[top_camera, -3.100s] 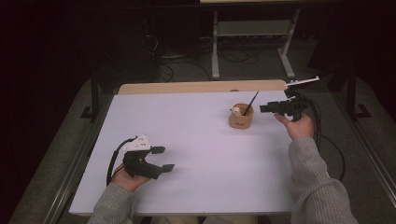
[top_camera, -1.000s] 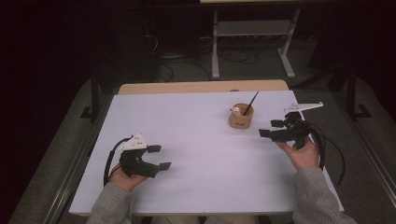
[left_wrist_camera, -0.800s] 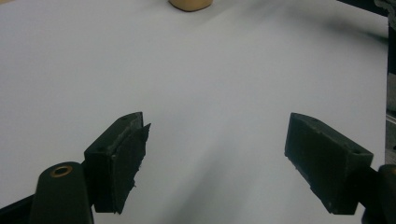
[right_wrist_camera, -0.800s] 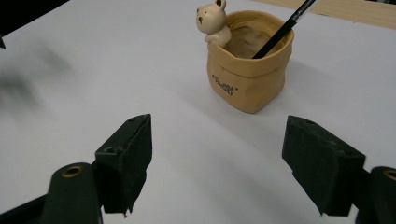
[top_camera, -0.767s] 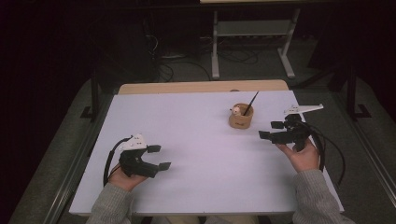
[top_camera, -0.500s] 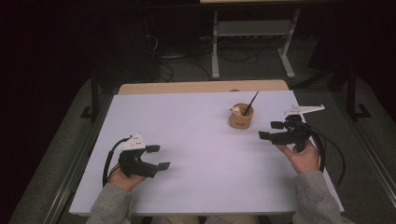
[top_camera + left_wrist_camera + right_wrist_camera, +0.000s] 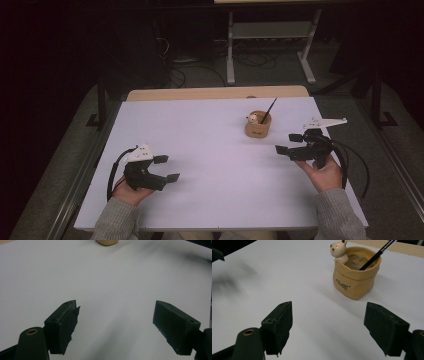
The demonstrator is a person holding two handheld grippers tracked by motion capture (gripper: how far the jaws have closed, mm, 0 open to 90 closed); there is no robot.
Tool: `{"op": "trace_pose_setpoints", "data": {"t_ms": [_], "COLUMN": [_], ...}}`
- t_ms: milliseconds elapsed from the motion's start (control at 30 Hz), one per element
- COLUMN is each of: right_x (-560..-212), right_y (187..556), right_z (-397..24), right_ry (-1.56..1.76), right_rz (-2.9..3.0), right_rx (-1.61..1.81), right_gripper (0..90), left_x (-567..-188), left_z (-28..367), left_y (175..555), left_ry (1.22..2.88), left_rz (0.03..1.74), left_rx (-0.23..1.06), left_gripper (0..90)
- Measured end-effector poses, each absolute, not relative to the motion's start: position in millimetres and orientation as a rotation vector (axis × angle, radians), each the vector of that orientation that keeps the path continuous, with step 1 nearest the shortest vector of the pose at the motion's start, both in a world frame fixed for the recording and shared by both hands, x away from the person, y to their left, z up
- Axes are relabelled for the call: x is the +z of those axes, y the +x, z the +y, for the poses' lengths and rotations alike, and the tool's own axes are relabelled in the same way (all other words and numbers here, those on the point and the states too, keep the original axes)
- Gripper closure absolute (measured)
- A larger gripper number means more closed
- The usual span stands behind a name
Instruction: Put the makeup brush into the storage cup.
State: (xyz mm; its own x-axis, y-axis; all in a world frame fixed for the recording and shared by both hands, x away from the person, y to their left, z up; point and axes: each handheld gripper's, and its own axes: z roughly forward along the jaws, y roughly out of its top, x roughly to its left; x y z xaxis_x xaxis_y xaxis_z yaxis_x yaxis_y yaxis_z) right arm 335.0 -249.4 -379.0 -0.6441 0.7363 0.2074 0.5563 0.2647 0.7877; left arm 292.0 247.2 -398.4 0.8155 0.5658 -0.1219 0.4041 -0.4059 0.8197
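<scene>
A tan bag-shaped pot (image 7: pixel 258 126) with a small bear figure on its rim stands at the table's back right, and a black pen (image 7: pixel 268 109) leans out of it. In the right gripper view the pot (image 7: pixel 355 276) is ahead and slightly right of the jaws, with the pen (image 7: pixel 377 255) inside. My right gripper (image 7: pixel 290 143) hovers open at the right, a short way from the pot, holding nothing. Near the front left my left gripper (image 7: pixel 166 169) is open and empty over bare table. The left gripper view has the pot's base (image 7: pixel 107 242) at the top edge.
The white table top (image 7: pixel 210 155) has a wooden strip (image 7: pixel 215 93) along its far edge. Beyond it, on the dark floor, stand a metal rack (image 7: pixel 270 35) and loose cables (image 7: pixel 185 70).
Since 3.1 s ago my right gripper has drawn back from beside the pot toward the front right; over the last second it barely moves. The left gripper stays put.
</scene>
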Motion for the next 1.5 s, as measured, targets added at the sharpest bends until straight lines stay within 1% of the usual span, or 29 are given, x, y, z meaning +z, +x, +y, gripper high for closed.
{"op": "trace_pose_setpoints", "data": {"t_ms": [367,1100,1500], "right_x": [-388.6,-404.2,-412.4], "right_y": [324.9,300.0,287.8], "right_z": [-240.7,-226.5,-230.8], "right_ry": [1.202,1.172,1.181], "right_rz": [2.344,2.346,2.324], "right_rx": [1.313,1.322,1.332], "right_gripper": [21.0,20.8,20.8], "left_x": [-396.0,-396.1,-399.9], "left_z": [255.1,253.2,254.3], "left_y": [286.4,277.3,273.9], "left_ry": [2.035,2.049,2.051], "left_rz": [0.740,0.745,0.754], "left_rx": [0.245,0.267,0.259], "left_gripper": [18.8,18.4,18.5]}}
